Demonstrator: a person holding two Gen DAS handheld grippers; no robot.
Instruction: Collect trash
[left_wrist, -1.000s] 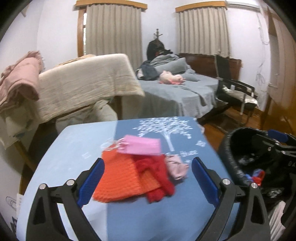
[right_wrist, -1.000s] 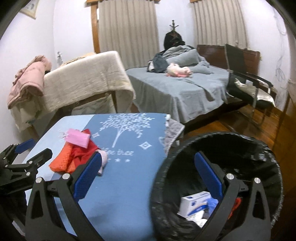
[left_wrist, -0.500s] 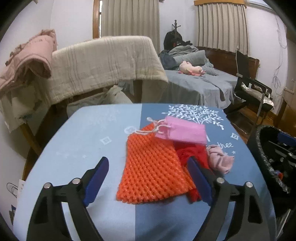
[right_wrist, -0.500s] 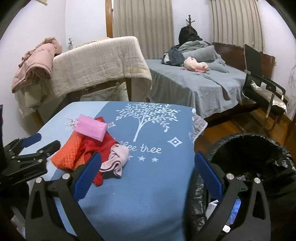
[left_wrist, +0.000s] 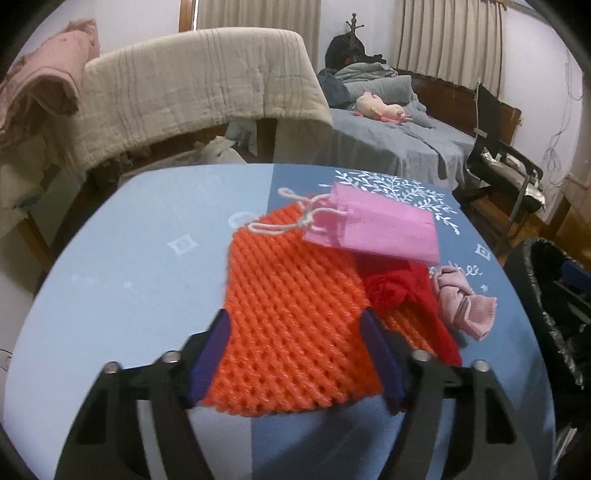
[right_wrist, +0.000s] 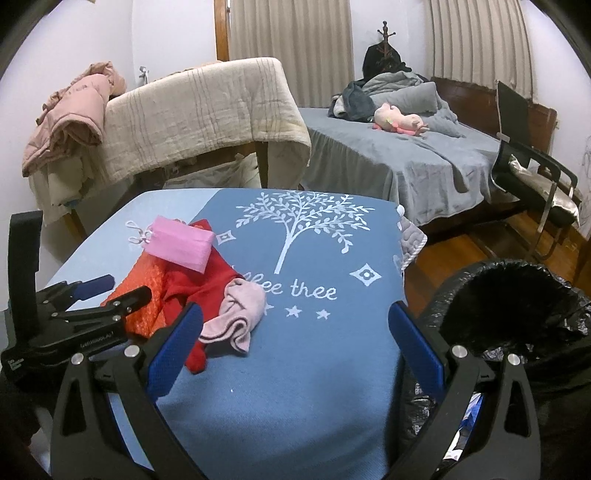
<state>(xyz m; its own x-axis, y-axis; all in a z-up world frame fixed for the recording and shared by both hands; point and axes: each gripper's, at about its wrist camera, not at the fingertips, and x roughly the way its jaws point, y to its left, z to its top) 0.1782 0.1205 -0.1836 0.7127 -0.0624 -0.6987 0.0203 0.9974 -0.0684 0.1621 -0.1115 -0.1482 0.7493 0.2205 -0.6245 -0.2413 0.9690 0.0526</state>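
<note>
An orange foam net (left_wrist: 295, 295) lies flat on the blue tablecloth (left_wrist: 147, 280). A small pink paper bag (left_wrist: 380, 229) with white string handles rests on its far end. A red cloth (left_wrist: 399, 291) and a pale pink cloth (left_wrist: 461, 299) lie to its right. My left gripper (left_wrist: 293, 325) is low over the net's near end. Its jaws are closing, with the net between the blue pads, which reach its side edges. My right gripper (right_wrist: 295, 332) hangs open above the cloth with nothing between its fingers; the pale pink cloth (right_wrist: 236, 317) is by its left finger.
A bin with a black liner (right_wrist: 517, 295) stands off the table's right edge, some packaging showing inside. Behind the table are a frame draped with a beige blanket (right_wrist: 207, 110), a grey bed (right_wrist: 406, 166) and a black chair (right_wrist: 535, 173).
My left gripper has come down and forward onto the orange net, and its jaws have narrowed around it. The right gripper swung left, from over the bin to over the table.
</note>
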